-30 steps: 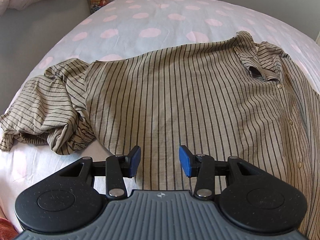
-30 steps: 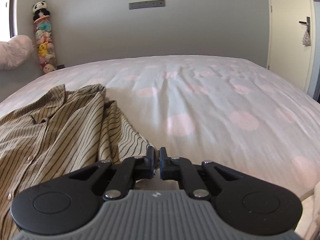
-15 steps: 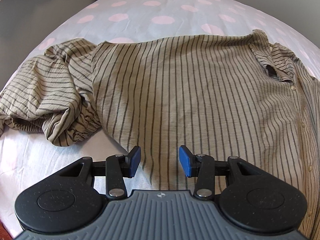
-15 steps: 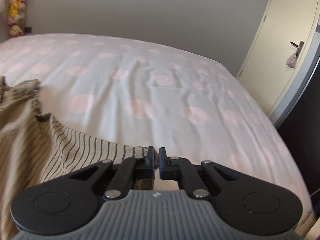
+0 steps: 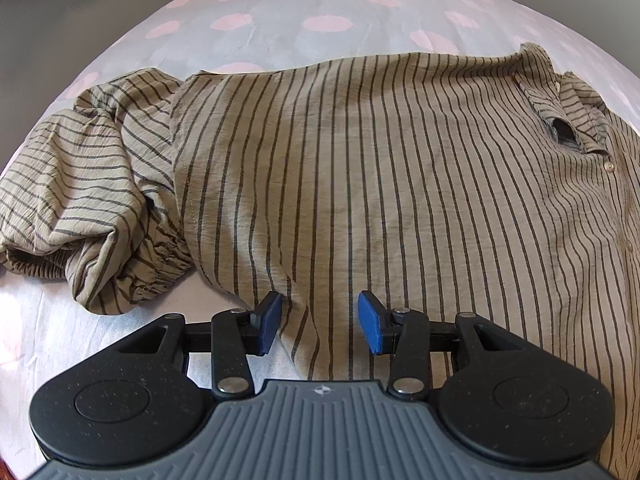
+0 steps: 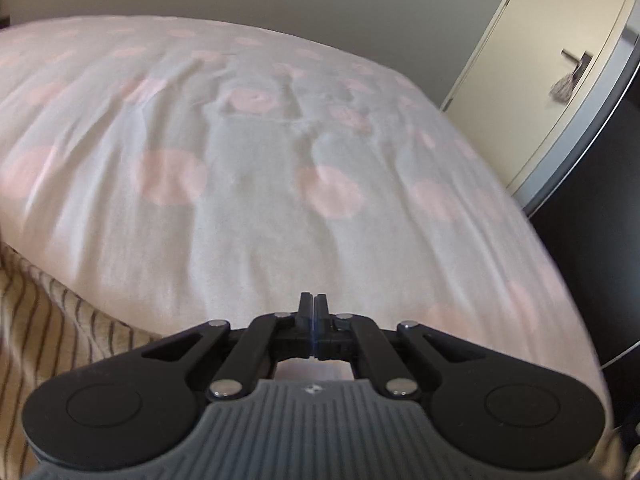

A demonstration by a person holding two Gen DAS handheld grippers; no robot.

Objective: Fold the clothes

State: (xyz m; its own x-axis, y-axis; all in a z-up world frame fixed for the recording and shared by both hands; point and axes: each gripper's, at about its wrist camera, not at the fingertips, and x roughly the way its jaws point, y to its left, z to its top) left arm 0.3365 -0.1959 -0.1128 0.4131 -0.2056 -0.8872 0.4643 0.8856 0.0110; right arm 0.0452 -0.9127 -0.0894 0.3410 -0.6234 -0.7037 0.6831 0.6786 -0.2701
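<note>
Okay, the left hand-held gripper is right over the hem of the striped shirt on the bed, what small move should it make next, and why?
Probably ease the left hand-held gripper down and close it on the hem of the beige dark-striped button shirt. Its blue pads stand apart with a raised ridge of hem fabric between them, not yet pinched, so closing there would likely secure an edge to fold.
</note>
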